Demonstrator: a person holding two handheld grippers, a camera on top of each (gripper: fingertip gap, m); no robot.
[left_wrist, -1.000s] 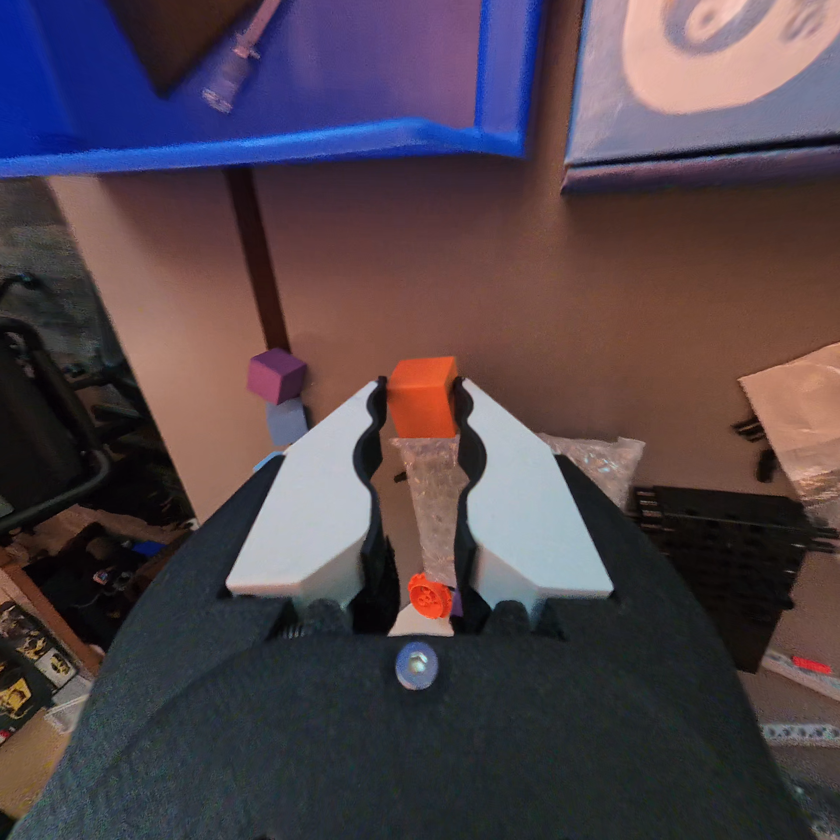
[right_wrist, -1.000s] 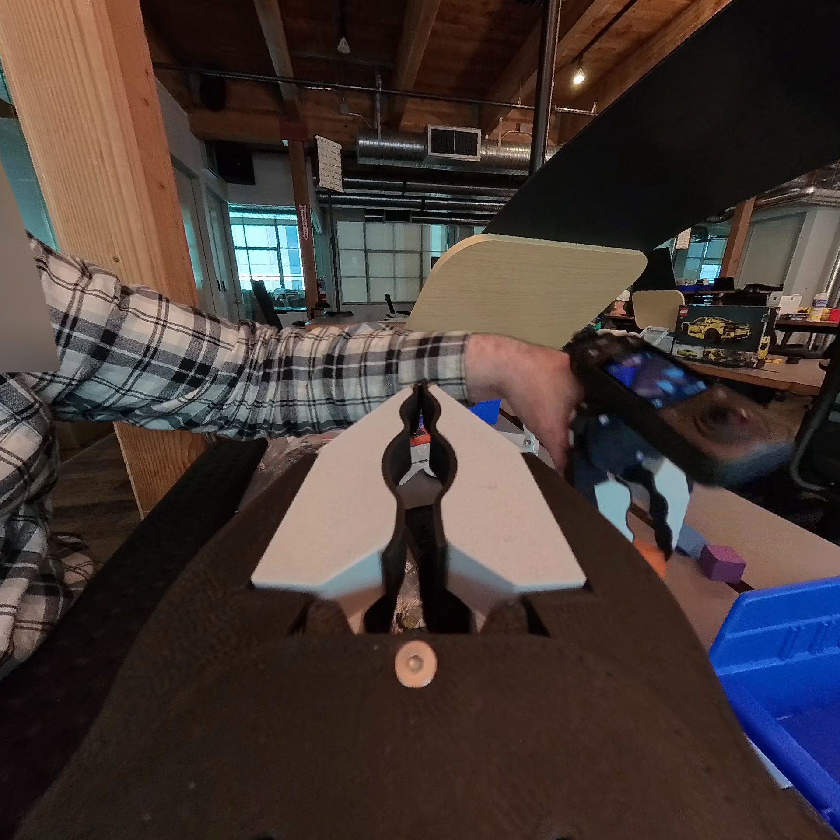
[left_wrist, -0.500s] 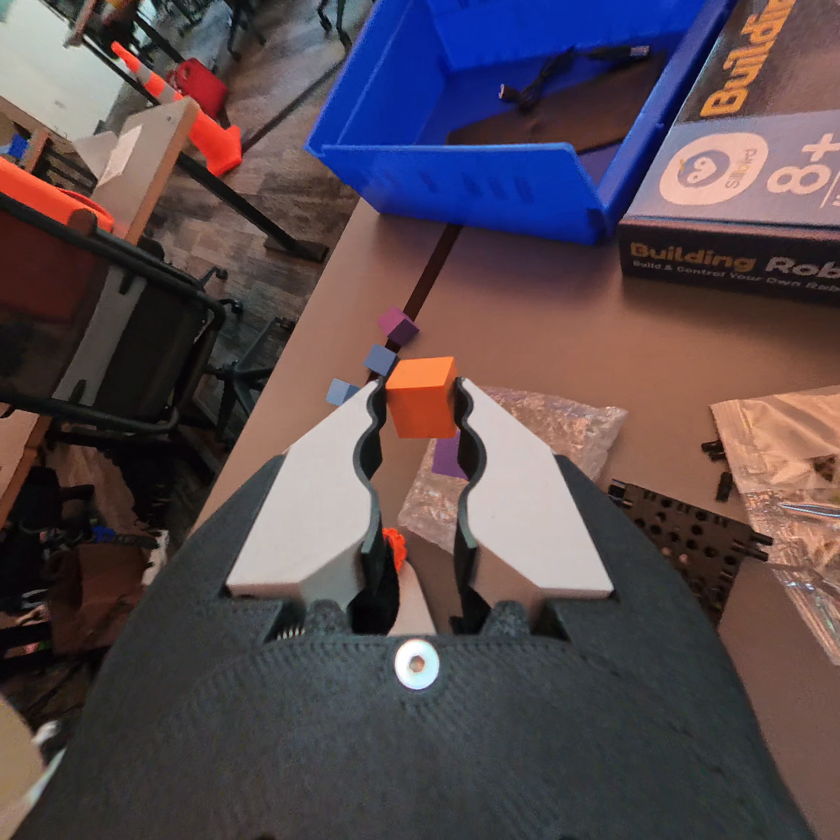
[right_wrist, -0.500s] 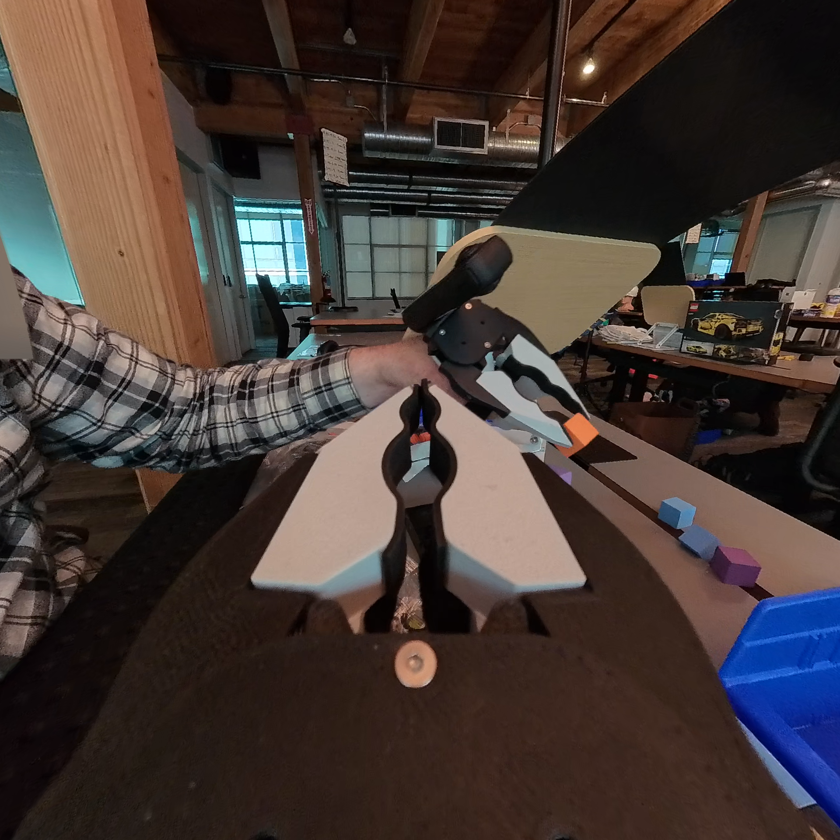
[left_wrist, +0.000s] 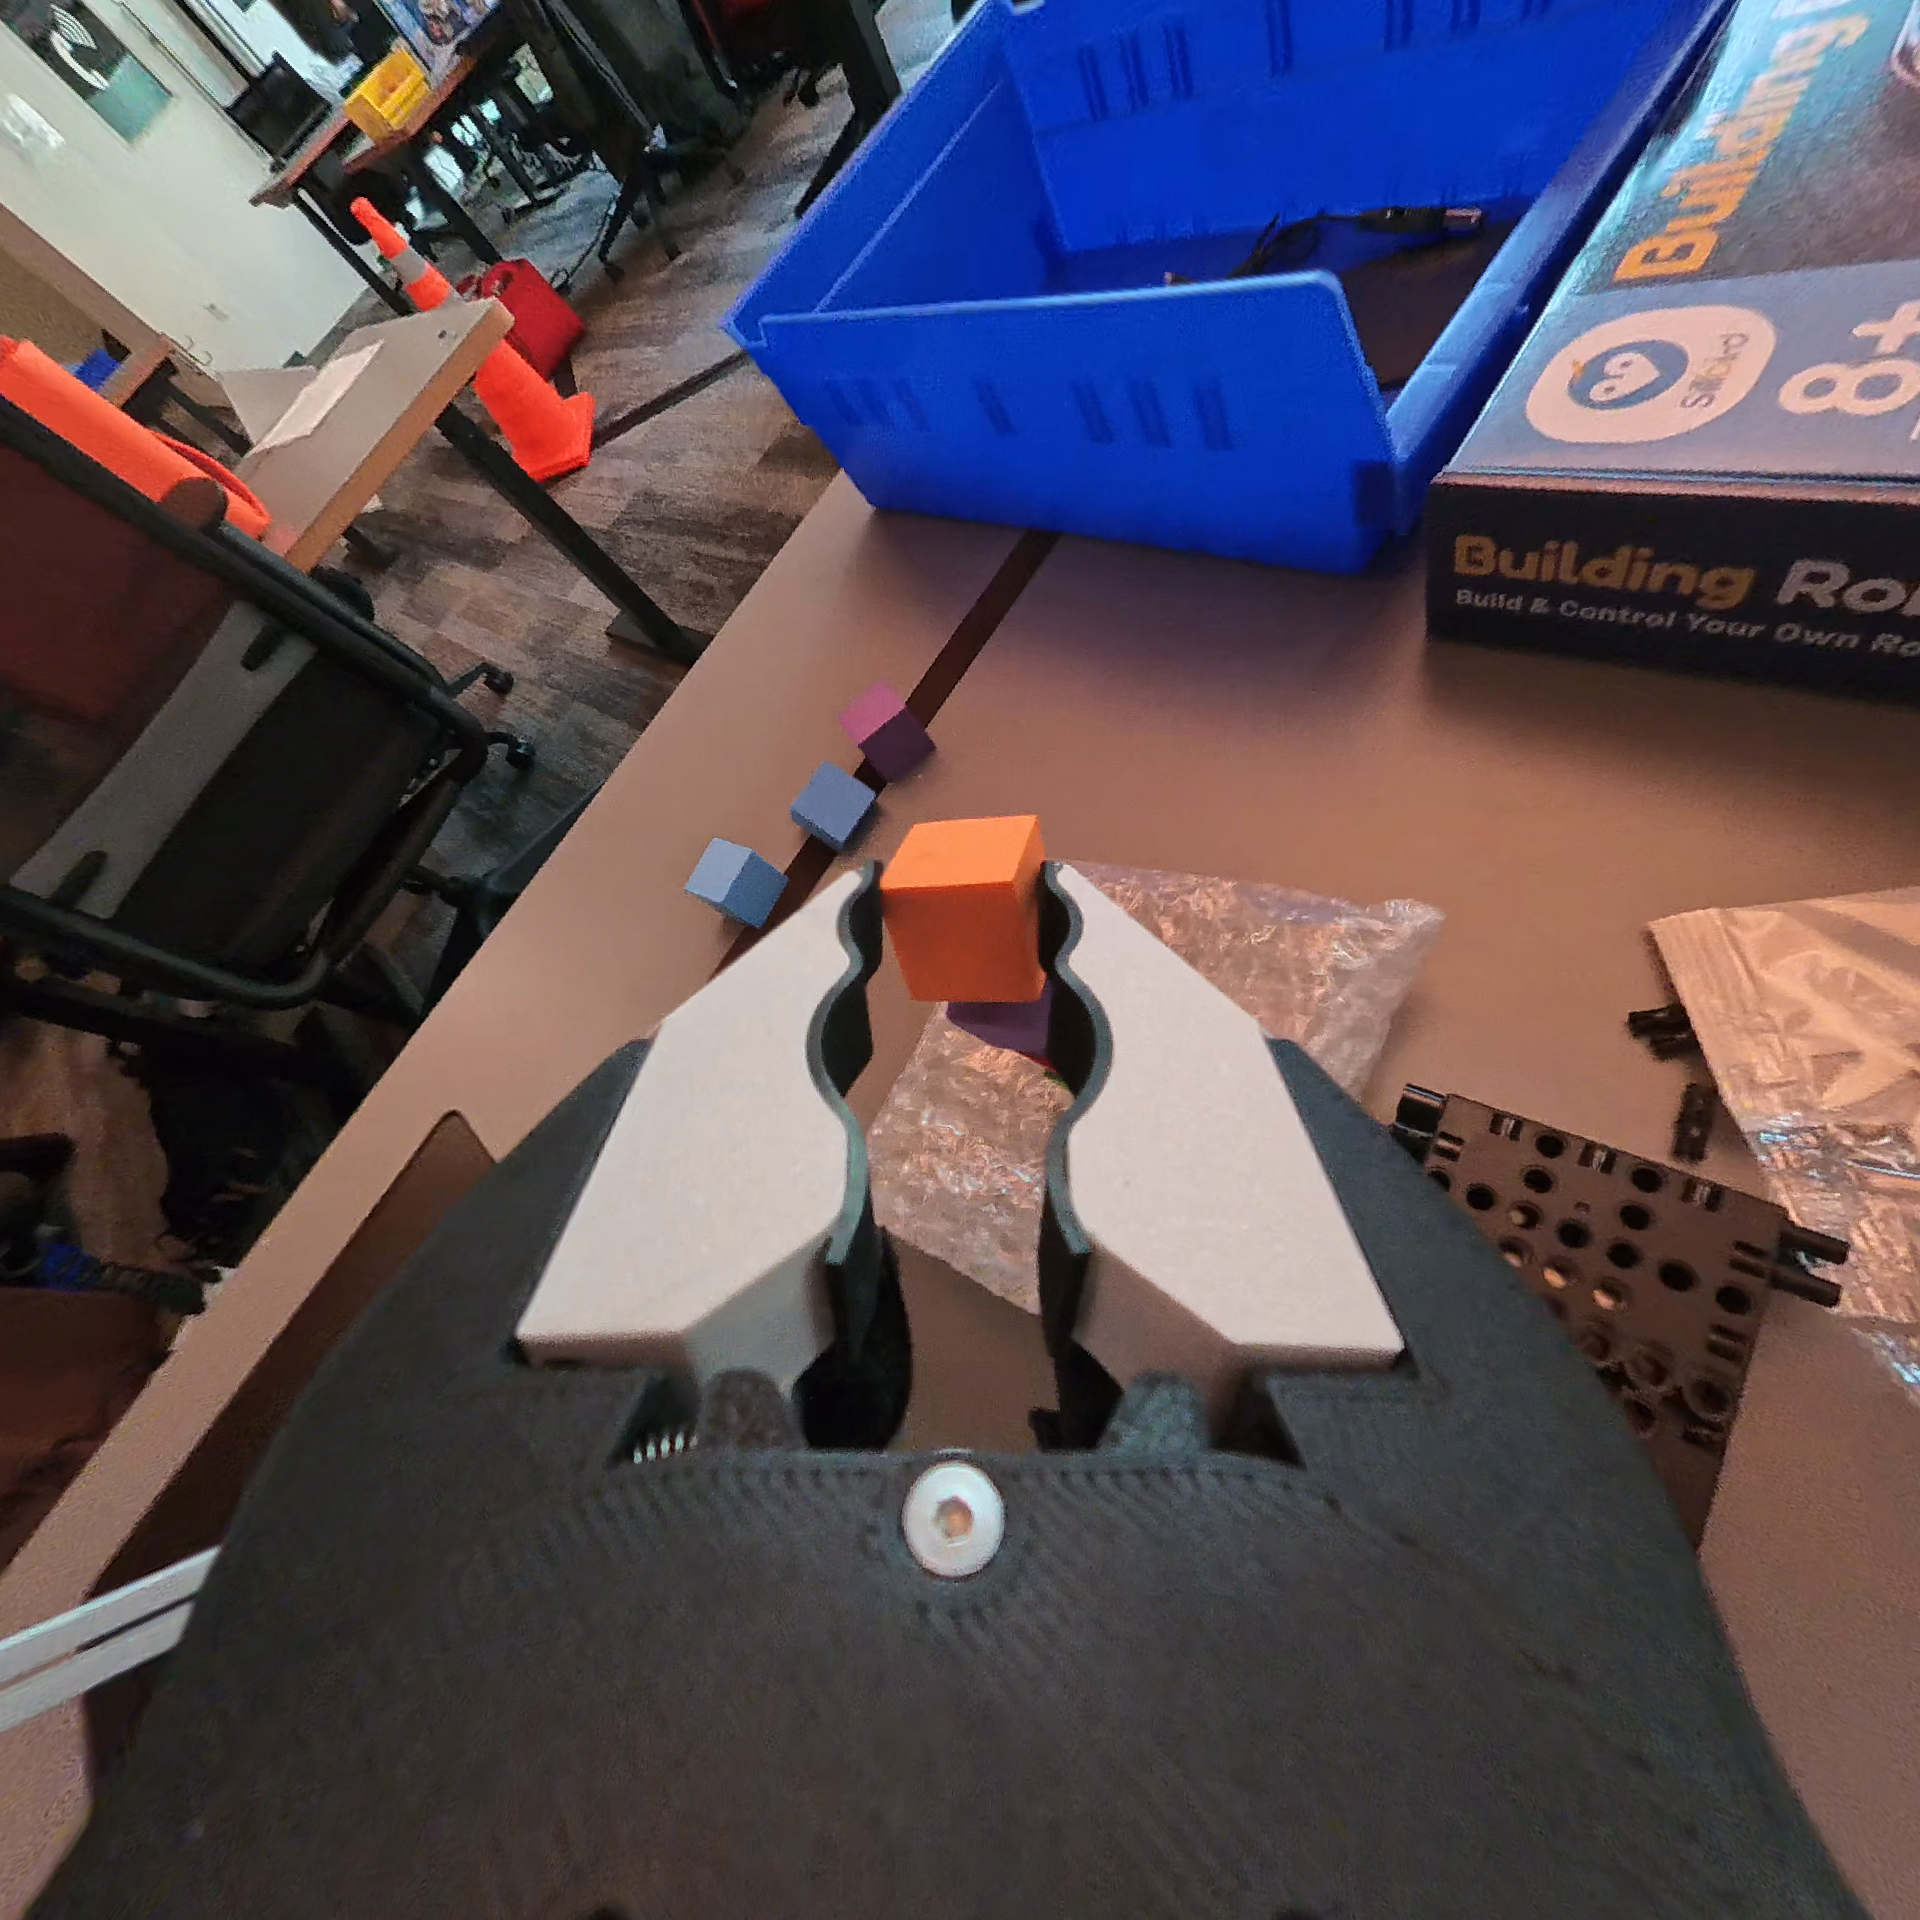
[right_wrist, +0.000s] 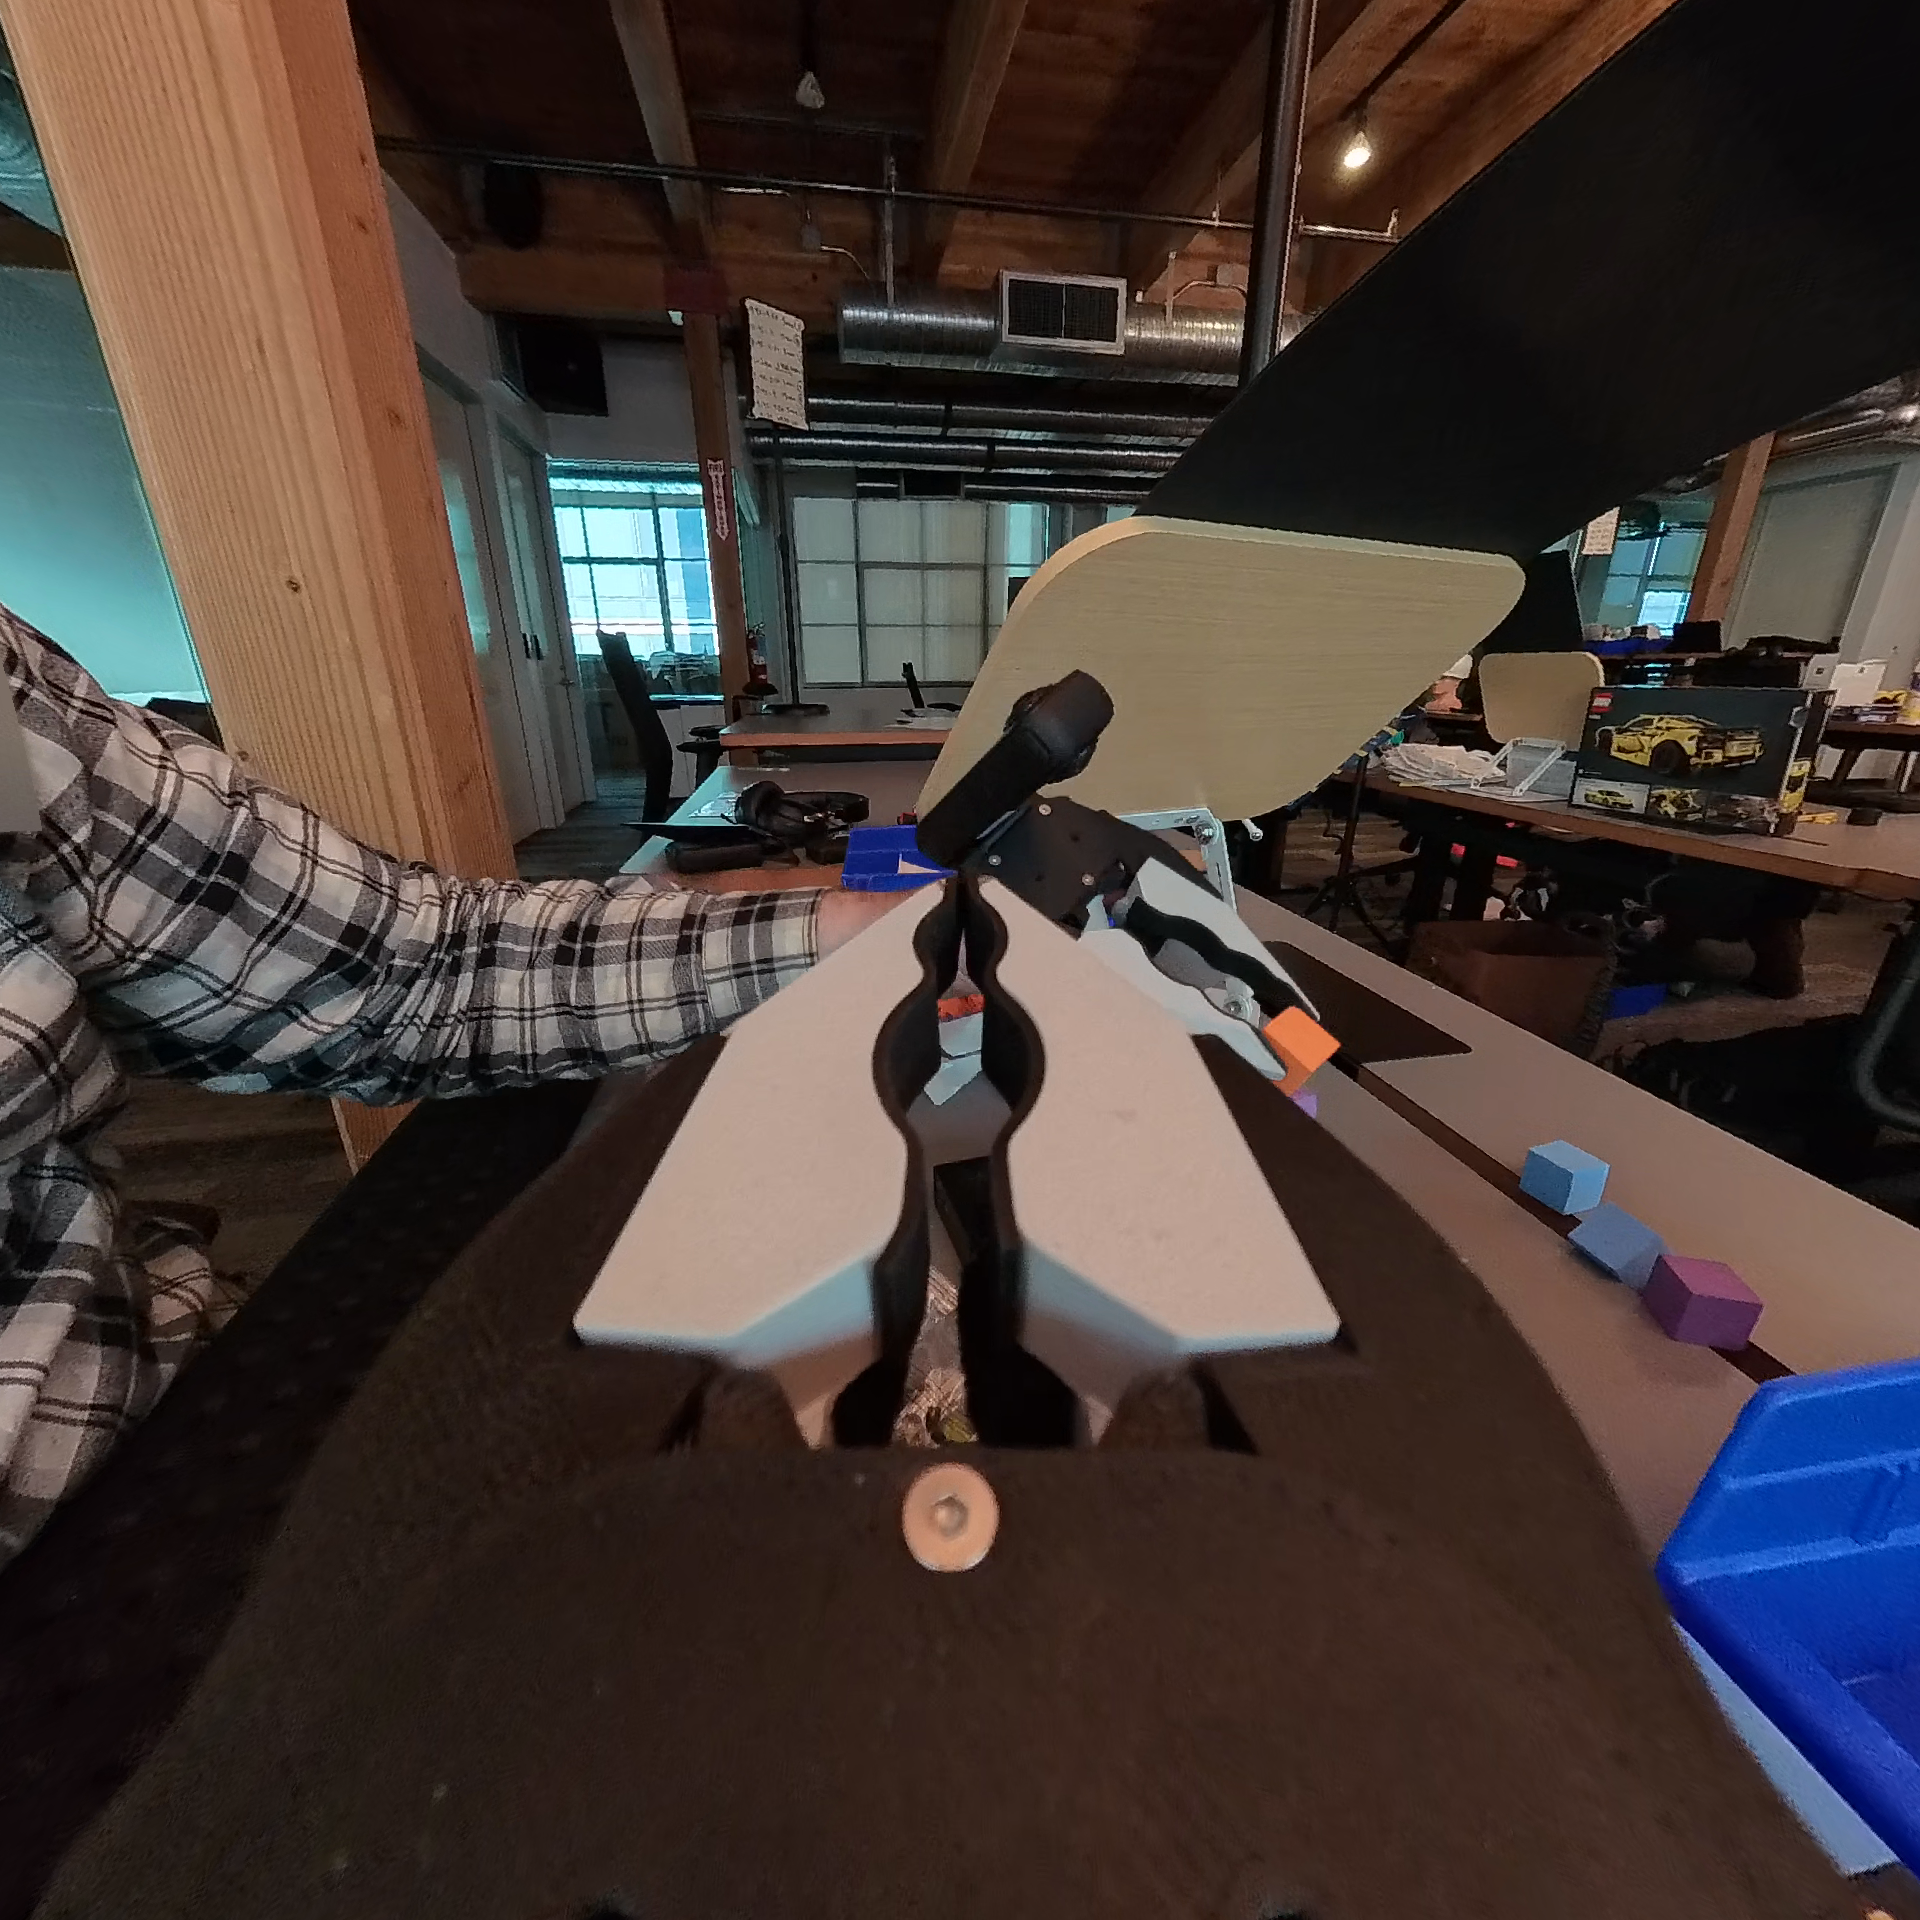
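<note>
Grey-brown tabletop (left_wrist: 1351, 790) spread w/ clutter, seen from both wrist cams. Blue plastic bin (left_wrist: 1091, 416) at far edge, dark printed box (left_wrist: 1662, 582) just beside it on the right. Crinkled clear bag (left_wrist: 1226, 966) under & beyond the left gripper, second clear bag (left_wrist: 1829, 1039) at right edge, black perforated plate (left_wrist: 1600, 1236) between them, nearer the cam.

Left gripper (left_wrist: 961, 914) clamped on an orange cube (left_wrist: 966, 904), held at the fingertips above the table, over the crinkled bag. Small purple block (left_wrist: 1003, 1023) partly hidden right below the cube; touching or apart, can't tell.

Row of three cubes along the dark seam near table's left edge: purple cube (left_wrist: 885, 729) farthest, mid-blue cube (left_wrist: 832, 803) next, light blue cube (left_wrist: 736, 881) nearest, each just apart.

Right gripper (right_wrist: 961, 894) pressed together at the tips, nothing visibly pinched. Beyond it, plaid sleeve (right_wrist: 416, 977) reaching across toward the left gripper.
</note>
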